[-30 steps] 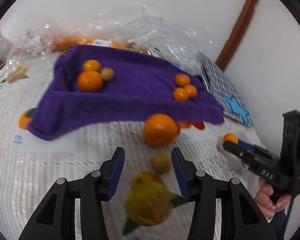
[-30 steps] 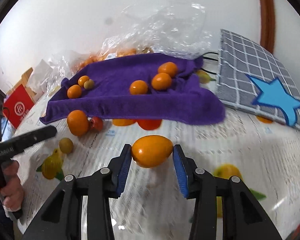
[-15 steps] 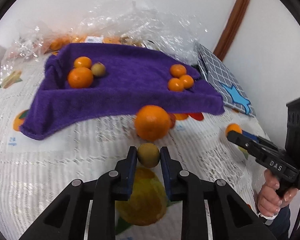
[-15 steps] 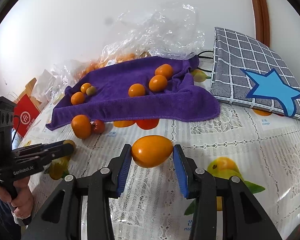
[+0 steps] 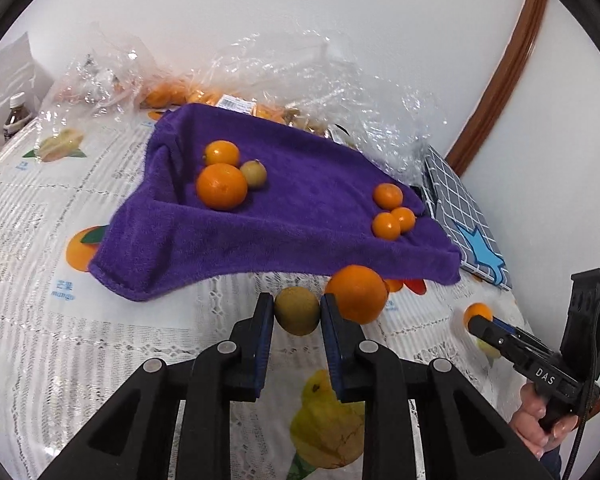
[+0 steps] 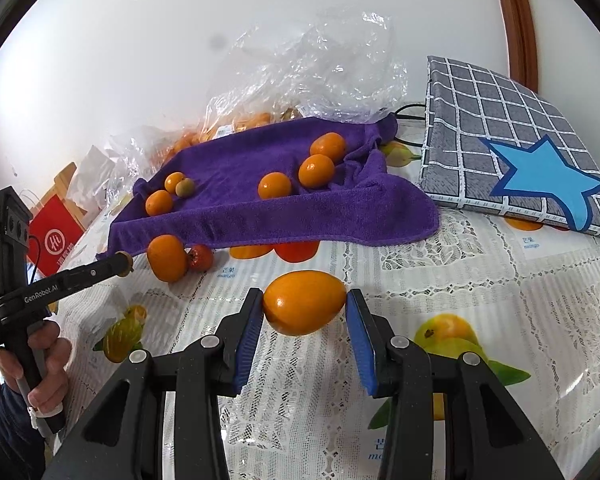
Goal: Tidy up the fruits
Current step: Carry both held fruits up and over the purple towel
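Left gripper (image 5: 297, 312): jaws clamped on a small green-brown fruit (image 5: 297, 310), just above the tabletop (image 5: 100, 340).
Right gripper (image 6: 304, 304): jaws clamped on an oval orange fruit (image 6: 304, 303), over the lace-patterned cloth.
Big orange (image 5: 357, 294): on the tabletop, just beside the left gripper's right jaw.
Purple towel (image 5: 300, 208): spread behind both grippers, carrying two small clusters of oranges.
Plastic bags (image 6: 320, 68): crumpled behind the towel, by the wall.
Checked cushion (image 6: 512, 140): right of the towel.
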Action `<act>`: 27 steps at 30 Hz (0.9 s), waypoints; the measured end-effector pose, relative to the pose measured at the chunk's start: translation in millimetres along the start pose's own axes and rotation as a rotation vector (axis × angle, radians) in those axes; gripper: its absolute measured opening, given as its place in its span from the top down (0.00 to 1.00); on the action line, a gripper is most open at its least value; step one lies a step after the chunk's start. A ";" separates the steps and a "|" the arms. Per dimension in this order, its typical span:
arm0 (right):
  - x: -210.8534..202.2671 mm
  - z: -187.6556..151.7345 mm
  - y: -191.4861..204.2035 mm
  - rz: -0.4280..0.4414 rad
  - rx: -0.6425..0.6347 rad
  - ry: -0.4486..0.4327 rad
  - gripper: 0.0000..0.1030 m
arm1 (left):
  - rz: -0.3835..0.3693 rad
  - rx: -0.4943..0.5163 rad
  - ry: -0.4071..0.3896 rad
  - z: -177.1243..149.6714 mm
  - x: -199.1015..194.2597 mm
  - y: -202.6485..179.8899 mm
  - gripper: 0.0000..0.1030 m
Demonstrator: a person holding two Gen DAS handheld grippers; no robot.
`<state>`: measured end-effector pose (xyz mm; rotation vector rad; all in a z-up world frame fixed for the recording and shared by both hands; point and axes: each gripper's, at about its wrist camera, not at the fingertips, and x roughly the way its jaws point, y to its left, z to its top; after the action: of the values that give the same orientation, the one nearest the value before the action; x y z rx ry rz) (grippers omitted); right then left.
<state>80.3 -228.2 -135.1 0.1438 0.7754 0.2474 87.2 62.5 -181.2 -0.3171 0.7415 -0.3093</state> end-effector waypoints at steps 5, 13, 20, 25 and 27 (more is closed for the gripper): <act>-1.0 0.1 1.3 0.004 -0.008 -0.003 0.59 | 0.017 -0.008 -0.051 2.7 -7.2 1.6 0.78; -2.9 1.3 2.4 0.012 -0.016 -0.016 0.59 | 0.022 -0.046 -0.059 4.2 -8.2 11.0 0.78; -7.1 27.7 14.3 0.012 -0.059 -0.052 0.59 | 0.038 -0.046 -0.093 4.2 -15.1 10.9 0.78; -11.5 57.0 25.6 0.016 -0.081 -0.107 0.59 | 0.049 -0.093 -0.089 6.9 -15.6 20.8 0.78; -9.1 68.7 28.1 0.021 -0.077 -0.118 0.59 | 0.057 -0.124 -0.089 7.9 -17.1 28.3 0.78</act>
<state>117.9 -206.2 -74.3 0.0933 0.6464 0.2855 85.5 96.1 -176.3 -0.4240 0.6825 -0.1947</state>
